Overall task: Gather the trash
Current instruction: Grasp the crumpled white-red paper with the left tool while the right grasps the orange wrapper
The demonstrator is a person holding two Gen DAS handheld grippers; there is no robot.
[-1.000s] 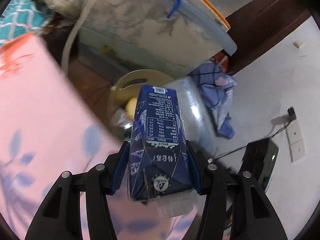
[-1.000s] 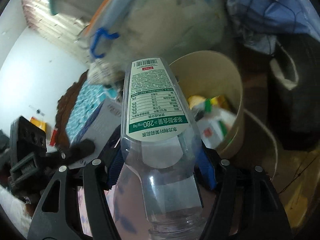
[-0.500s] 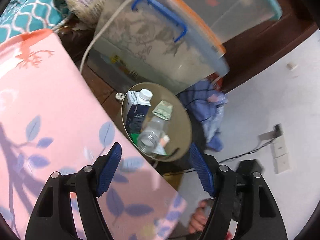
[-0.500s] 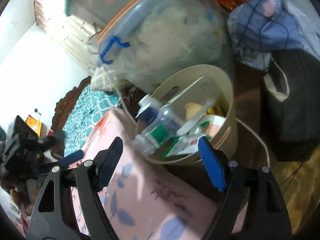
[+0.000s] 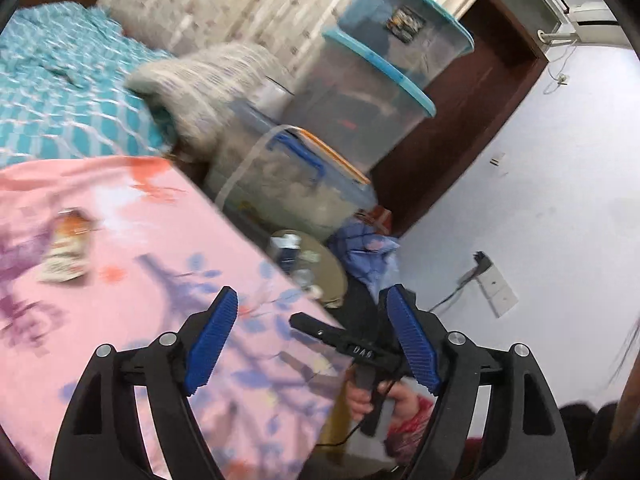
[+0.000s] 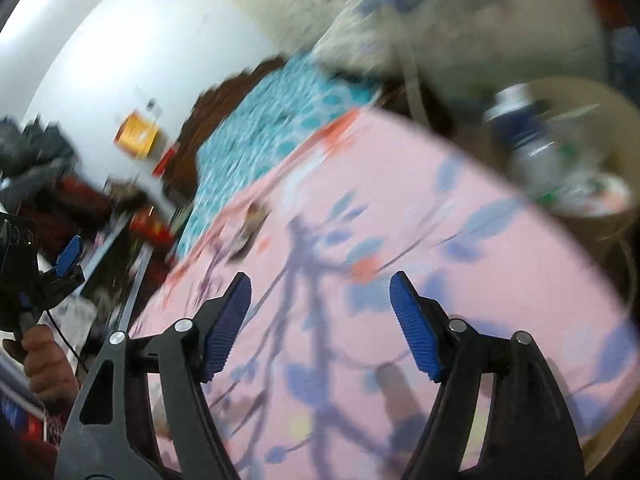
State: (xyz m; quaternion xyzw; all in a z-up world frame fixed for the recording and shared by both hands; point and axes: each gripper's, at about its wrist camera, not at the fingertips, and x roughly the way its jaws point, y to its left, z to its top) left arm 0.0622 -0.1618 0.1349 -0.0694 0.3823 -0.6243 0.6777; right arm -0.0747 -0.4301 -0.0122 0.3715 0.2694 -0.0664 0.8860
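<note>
Snack wrapper [image 5: 64,254], crumpled, on pink cloth [image 5: 132,280]

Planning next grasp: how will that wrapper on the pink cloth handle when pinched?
The wrapper looks flat and crumpled, so probably light and floppy. It lies low on the cloth, so fingers may snag fabric too. Blur hides whether it is slick.

A pink desk cloth with blue leaf print [image 5: 132,240] covers the desk. Behind it lies a teal patterned bedspread [image 5: 52,92]. Three clear plastic storage boxes [image 5: 360,92] stand stacked beside a dark brown wooden door frame [image 5: 472,104], with crumpled blue fabric [image 5: 368,252] at their foot.
</note>
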